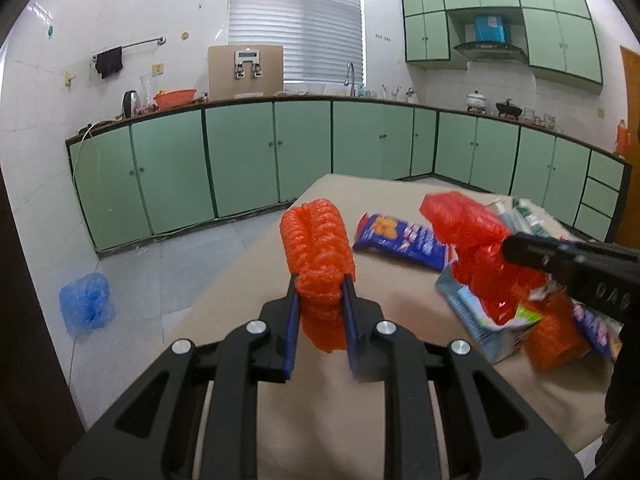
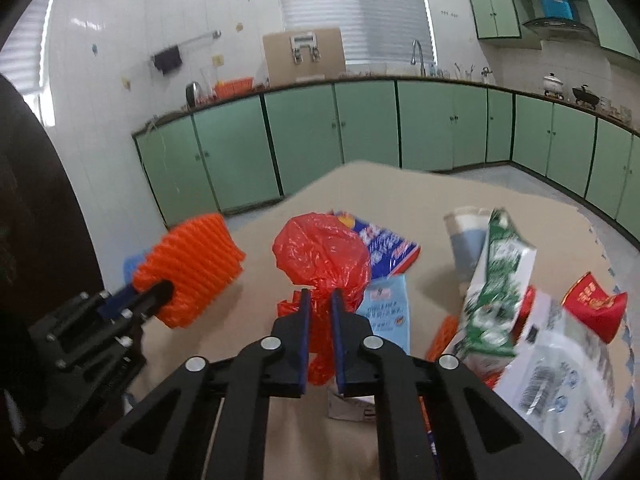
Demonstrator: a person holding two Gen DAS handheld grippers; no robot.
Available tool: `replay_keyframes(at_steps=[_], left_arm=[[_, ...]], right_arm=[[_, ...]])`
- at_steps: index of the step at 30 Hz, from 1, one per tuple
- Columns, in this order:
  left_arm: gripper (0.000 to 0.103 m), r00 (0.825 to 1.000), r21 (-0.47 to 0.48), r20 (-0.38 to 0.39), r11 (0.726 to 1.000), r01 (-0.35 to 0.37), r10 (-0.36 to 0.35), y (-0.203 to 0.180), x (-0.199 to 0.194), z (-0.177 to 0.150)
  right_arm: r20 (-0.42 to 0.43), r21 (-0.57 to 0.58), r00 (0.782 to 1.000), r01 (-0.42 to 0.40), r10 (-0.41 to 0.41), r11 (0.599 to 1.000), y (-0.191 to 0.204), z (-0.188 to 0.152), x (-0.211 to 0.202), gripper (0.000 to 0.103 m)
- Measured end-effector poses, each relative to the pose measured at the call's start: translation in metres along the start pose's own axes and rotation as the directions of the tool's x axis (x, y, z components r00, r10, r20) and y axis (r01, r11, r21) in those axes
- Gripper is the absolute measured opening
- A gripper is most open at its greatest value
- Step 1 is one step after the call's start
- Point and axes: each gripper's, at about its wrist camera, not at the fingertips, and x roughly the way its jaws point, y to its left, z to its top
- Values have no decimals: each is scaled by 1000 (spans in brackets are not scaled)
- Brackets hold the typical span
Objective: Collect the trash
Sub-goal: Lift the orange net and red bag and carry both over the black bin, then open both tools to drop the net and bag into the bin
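Note:
My left gripper is shut on an orange foam net sleeve and holds it above the tan table. The sleeve also shows at the left of the right wrist view, with the left gripper behind it. My right gripper is shut on a red plastic bag and holds it above the table's trash. The bag also shows in the left wrist view, with the right gripper's black body beside it.
On the table lie a blue snack wrapper, a light blue packet, a green-and-white carton, a red paper cup and a white box. A blue plastic bag lies on the floor at the left. Green cabinets line the walls.

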Motion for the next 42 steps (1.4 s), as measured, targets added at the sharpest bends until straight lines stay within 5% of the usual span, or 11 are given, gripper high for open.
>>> replay_keyframes(at_steps=[6,11,18,21,30,37,42], left_arm=[[18,992,29,57,994,107,-108,-35,-15,24],[18,959,61,86,962,265,-270,-86,-24,43],[18,871,114,52,869,481,-489,-172,-31,46],[18,814,142,25,808,571,-580,-217,-33,43],[18,687,218,-70,661,718,-723,-337,-25,17],[18,643,242,-212,598,764,-736,-407,6,-15],[20,643,265,-271,587,765,-716,-440,26,-36]], right_arm=[[130,29,990,53,-57,998,-27,23,-62,10],[204,92,958,187,-203,978,-76,28,-124,10],[200,188,882,393,-427,900,-146,6,-191,10],[162,234,846,468,-509,852,-180,-10,-212,10],[32,334,749,616,-662,714,-268,-64,-247,10],[-75,381,722,658,-688,649,-321,-108,-251,10],[-146,408,721,667,-677,623,-355,-137,-242,10]])
